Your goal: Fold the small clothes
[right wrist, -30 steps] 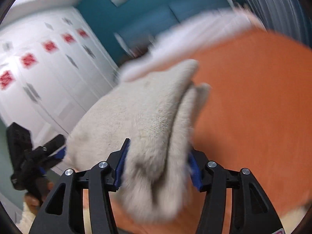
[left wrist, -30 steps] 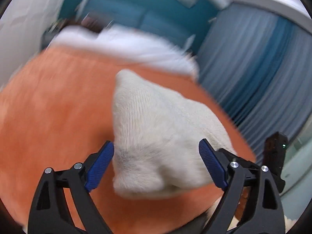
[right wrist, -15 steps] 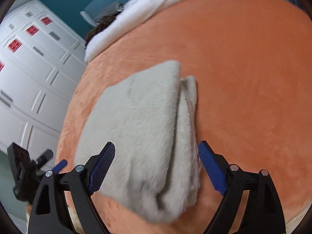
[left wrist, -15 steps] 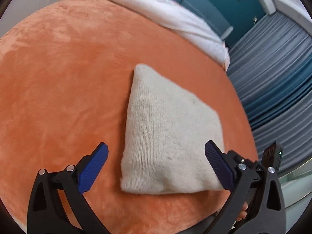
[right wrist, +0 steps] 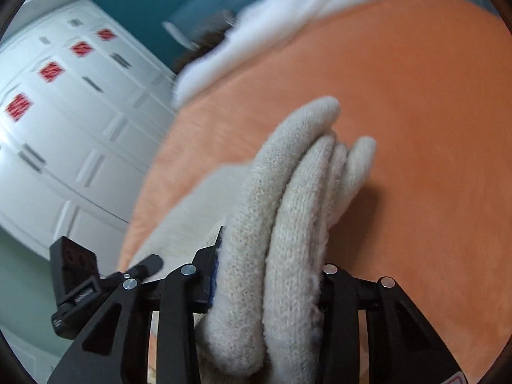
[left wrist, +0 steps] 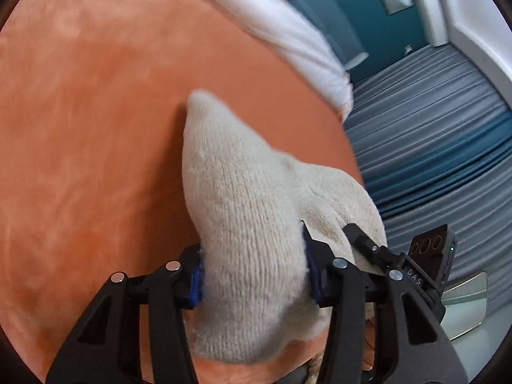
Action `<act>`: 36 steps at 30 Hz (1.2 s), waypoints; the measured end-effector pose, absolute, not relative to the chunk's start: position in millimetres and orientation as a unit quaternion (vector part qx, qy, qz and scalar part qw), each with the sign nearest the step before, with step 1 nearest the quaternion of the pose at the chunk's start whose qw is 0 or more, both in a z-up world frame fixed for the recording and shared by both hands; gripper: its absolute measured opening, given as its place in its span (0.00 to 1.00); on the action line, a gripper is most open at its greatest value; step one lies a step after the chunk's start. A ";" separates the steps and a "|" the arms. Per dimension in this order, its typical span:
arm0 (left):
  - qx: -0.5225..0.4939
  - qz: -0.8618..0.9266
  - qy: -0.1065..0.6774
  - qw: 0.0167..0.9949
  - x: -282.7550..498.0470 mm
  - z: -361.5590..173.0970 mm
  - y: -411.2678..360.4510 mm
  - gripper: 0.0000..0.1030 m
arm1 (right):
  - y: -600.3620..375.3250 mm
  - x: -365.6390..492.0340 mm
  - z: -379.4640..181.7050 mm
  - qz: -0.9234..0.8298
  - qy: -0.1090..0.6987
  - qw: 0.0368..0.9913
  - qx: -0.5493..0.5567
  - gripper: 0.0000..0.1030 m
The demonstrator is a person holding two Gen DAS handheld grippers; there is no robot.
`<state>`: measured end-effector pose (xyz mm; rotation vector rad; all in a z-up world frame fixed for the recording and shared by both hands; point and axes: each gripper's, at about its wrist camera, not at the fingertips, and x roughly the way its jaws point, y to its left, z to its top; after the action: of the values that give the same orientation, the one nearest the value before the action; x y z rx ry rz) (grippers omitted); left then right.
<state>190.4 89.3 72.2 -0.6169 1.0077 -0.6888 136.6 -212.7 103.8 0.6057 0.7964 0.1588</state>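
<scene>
A folded cream knit garment (left wrist: 243,198) lies on the orange plush blanket (left wrist: 89,121). My left gripper (left wrist: 254,272) is shut on its near edge, the knit bunched between the blue pads. My right gripper (right wrist: 268,275) is shut on the garment's (right wrist: 297,192) other near edge, where several stacked knit layers stick up between the fingers. The far end of the garment rests on the blanket (right wrist: 416,102). The right gripper's body shows at the lower right of the left wrist view (left wrist: 428,256).
A white sheet (left wrist: 281,28) lies along the blanket's far edge. Blue-grey curtains (left wrist: 441,147) hang to the right. White cupboard doors with red marks (right wrist: 64,102) stand to the left. A glass-topped table (left wrist: 464,304) is at the lower right.
Half a second ago both grippers were open above the flat folded garment. Both have now closed on its near edge and bunched it up.
</scene>
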 end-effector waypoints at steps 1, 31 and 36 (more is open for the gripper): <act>-0.289 -0.323 0.446 0.783 187.8 83.0 94.7 0.45 | -210.3 135.4 117.7 0.088 0.360 0.884 0.284 0.36; -0.062 -0.195 0.505 0.838 143.0 33.4 76.8 0.31 | -221.1 152.4 99.3 0.046 0.421 0.878 0.222 0.17; -0.085 -0.174 0.551 0.812 150.4 10.3 83.7 0.11 | -232.8 166.2 28.7 -0.001 0.495 0.841 0.218 0.17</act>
<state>150.4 83.7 10.3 -0.1825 1.1757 -0.3718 166.2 -232.8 28.7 0.4597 1.0453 -0.0029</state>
